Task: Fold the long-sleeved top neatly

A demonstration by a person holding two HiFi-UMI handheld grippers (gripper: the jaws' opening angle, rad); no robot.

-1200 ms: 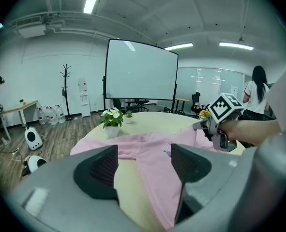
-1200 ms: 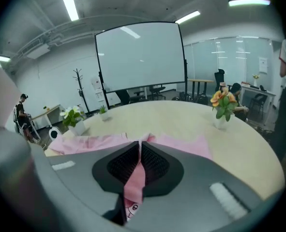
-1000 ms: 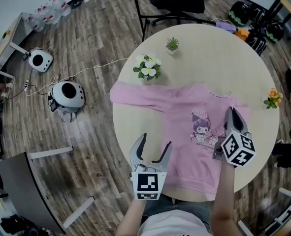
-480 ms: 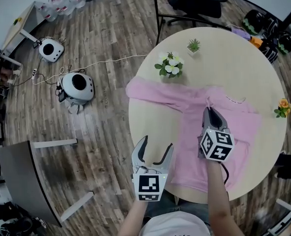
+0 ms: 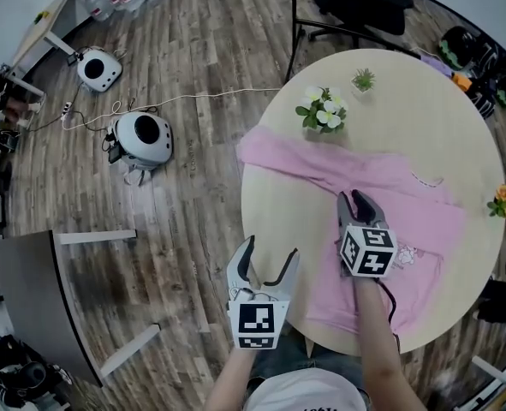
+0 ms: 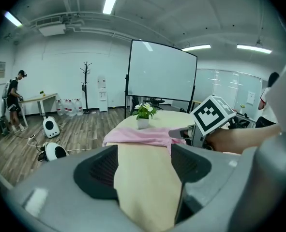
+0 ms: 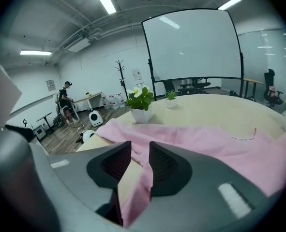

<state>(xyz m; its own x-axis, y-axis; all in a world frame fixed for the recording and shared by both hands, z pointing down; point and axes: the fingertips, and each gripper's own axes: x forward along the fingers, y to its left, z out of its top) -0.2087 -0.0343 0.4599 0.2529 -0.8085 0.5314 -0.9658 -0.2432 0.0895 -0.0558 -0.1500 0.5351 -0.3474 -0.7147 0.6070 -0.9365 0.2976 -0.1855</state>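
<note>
Right gripper (image 5: 356,198) has just been opening, the top's (image 5: 321,157) folded edge lying loose between its fingers (drop-off, I guess). Left gripper (image 5: 271,247) hangs wide open, only table (image 6: 143,187) between its fingers.

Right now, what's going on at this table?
A person with a gripper in each hand is folding a pink top spread on a round table. The right gripper is low over the top; its jaws have just been opening, with a fold of pink fabric between them, not pinched. The left gripper hangs open and empty by the table's edge. One sleeve lies stretched out, not yet folded.
</note>
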